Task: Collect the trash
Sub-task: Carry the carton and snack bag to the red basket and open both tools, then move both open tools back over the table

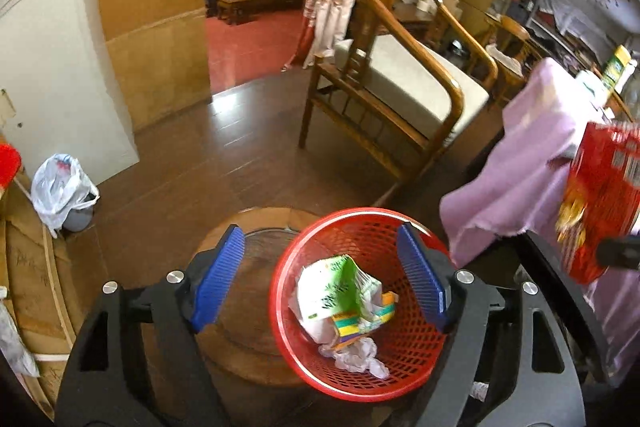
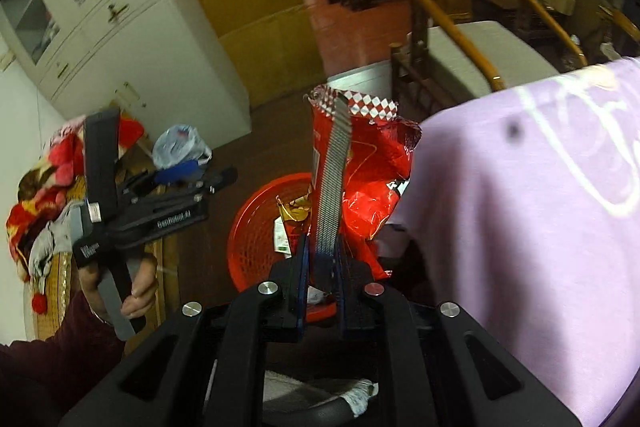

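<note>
Red basket [image 1: 404, 347]: plastic mesh, round, seen from above in the left wrist view; it sits on a round wooden stool [image 1: 248, 307], toward the stool's right side.
Basket contents: crumpled green-and-white wrapper [image 1: 340, 291], a striped yellow-green packet piece under it, and a wad of white tissue [image 1: 360, 355] at the near wall.
Left claw [image 1: 320, 279]: jaws spread wide, blue ribbed pads apart, nothing between them; right pad over the basket's rim, left pad over the bare stool top. In the right wrist view the same claw [image 2: 192, 179] shows at the left, held in a person's hand [image 2: 132, 287] with a dark red sleeve.
Right claw [image 2: 320, 267]: jaws nearly together, pinching the lower part of a red snack bag [image 2: 372, 179]; one ribbed pad lies up along the bag's front.
Snack bag position: upright in the grip, torn checkered top edge up, above and just right of the basket [image 2: 256, 235]; not inside it. In the left wrist view it appears blurred at the right edge [image 1: 600, 195].
Lilac cloth [image 2: 520, 227]: draped over a table, right of the basket, just beside the bag.
Surroundings: wooden armchair [image 1: 400, 83] with pale cushion behind the stool; dark wood floor [image 1: 200, 163]; white plastic bag [image 1: 60, 187] on the floor at left, near a white cabinet [image 1: 52, 67].
</note>
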Available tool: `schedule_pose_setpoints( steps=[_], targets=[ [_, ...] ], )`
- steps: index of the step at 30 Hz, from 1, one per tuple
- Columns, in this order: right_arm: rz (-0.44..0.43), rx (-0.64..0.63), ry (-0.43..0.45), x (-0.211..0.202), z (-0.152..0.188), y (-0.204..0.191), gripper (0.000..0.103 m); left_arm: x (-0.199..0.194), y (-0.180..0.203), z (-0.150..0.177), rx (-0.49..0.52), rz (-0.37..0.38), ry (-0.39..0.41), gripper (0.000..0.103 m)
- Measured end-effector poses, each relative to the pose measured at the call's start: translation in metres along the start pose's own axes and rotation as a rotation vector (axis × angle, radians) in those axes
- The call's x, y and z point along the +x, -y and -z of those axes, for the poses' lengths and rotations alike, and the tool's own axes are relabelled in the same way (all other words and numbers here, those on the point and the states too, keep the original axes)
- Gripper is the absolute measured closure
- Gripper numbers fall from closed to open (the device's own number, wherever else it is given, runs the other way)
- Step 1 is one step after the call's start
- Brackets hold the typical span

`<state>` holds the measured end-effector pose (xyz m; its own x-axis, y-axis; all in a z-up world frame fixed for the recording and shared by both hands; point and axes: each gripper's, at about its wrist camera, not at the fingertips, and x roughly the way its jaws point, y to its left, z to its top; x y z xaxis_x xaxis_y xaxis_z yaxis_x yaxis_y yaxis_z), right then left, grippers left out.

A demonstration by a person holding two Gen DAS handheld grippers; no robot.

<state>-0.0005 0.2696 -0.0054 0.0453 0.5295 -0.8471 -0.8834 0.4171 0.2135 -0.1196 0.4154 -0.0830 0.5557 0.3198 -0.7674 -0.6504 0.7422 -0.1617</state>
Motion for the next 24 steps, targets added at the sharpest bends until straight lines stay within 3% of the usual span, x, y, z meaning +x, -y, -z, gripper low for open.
schedule_pose_setpoints(
  steps=[4, 7, 17, 24],
  targets=[
    [-0.033, -0.022, -0.051, 0.020, 0.001, -0.010, 0.089, -0.001, -0.011, -0.004, -0.025, -0.041, 0.010, 0.019],
    [-0.042, -0.021, -0.070, 0.026, 0.001, -0.011, 0.058, -0.001, -0.017, -0.006, -0.038, -0.055, 0.013, 0.017],
    [-0.006, -0.003, -0.021, 0.006, 0.014, 0.001, 0.058, -0.009, 0.001, -0.013, -0.003, -0.061, 0.033, 0.016],
    [0.021, 0.038, 0.053, -0.029, 0.031, 0.021, 0.054, -0.029, 0.039, -0.020, 0.063, -0.035, 0.076, 0.015]
  ],
)
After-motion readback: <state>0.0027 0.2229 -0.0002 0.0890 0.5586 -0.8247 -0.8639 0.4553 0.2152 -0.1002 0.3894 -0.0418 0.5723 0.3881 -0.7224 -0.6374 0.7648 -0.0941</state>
